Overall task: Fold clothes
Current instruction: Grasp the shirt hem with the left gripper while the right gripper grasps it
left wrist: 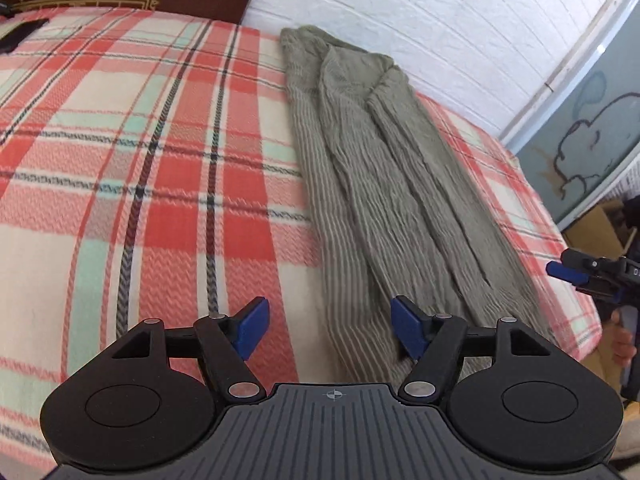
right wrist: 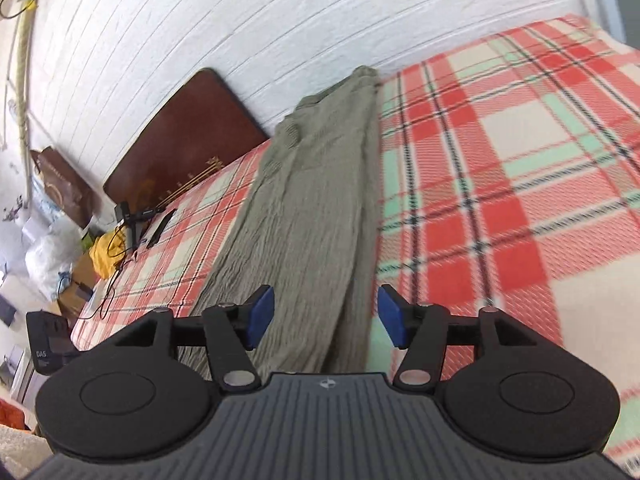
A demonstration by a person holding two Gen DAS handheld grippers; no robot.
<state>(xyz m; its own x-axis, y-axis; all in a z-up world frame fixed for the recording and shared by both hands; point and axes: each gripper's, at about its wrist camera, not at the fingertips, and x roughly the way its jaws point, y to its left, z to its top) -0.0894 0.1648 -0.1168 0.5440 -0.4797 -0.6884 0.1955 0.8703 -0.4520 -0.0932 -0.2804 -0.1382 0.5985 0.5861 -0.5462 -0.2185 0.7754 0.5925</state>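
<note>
An olive-green ribbed garment (left wrist: pixel 372 168) lies folded into a long narrow strip on the red, cream and mint plaid blanket (left wrist: pixel 140 152). My left gripper (left wrist: pixel 330 328) hovers over its near end, open, its blue pads apart with nothing pressed between them. In the right wrist view the same garment (right wrist: pixel 312 208) stretches away toward the white wall. My right gripper (right wrist: pixel 326 316) is open above the strip's near end, holding nothing. The right gripper (left wrist: pixel 580 274) also shows at the right edge of the left wrist view, beyond the bed's edge, with a hand below it.
A dark brown headboard (right wrist: pixel 184 136) stands at one end of the bed against the white panelled wall (right wrist: pixel 200 20). A black phone and cables (right wrist: pixel 156 228) lie near the bed's edge. Bags and boxes (right wrist: pixel 60 248) crowd the floor beside it. A painted cabinet (left wrist: pixel 592 140) stands past the other side.
</note>
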